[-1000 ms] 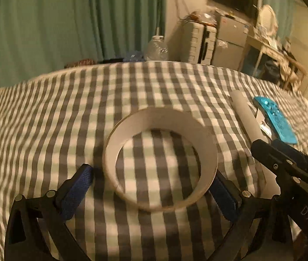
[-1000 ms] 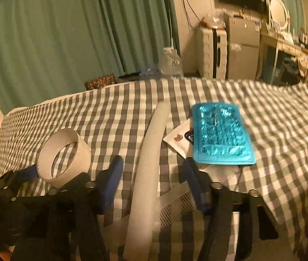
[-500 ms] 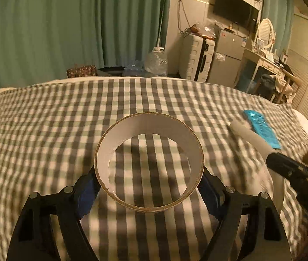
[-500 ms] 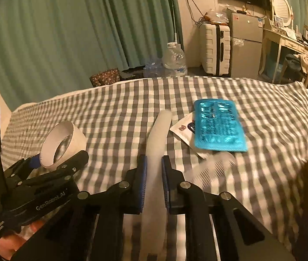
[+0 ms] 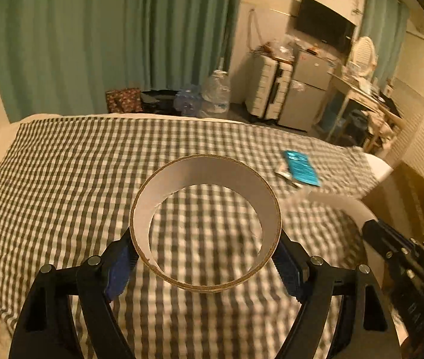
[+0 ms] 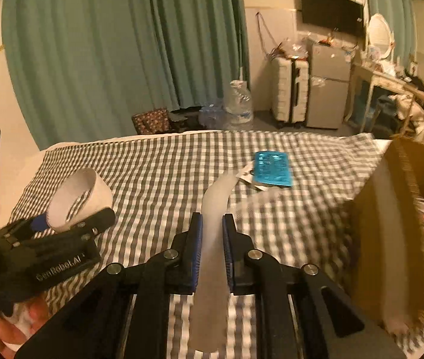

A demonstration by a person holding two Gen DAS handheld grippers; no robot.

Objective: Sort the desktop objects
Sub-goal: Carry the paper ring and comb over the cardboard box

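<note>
Honestly, both of my grips look easy to lose. My left gripper (image 5: 204,264) has its fingers (image 5: 119,269) pressed on the outside of the ring (image 5: 206,179), a thin cardboard hoop held up above the checked bed (image 5: 62,179); it is pinched only across its widest part, so I judge that squeezing harder would buckle the wall, while easing off or tipping my wrist would let it roll out and drop. My right gripper (image 6: 212,236) has its fingers narrowed tight on the tube (image 6: 216,197), a pale, soft-looking strip that runs out ahead and bends near its far end; that loose end may swing and catch the blue pack (image 6: 273,169) lying on the bed beyond, or snag the near wall of the box (image 6: 391,239) at my right. My two grippers are near each other, so swinging either across could knock the other's load. I cannot tell what the box holds.
</note>
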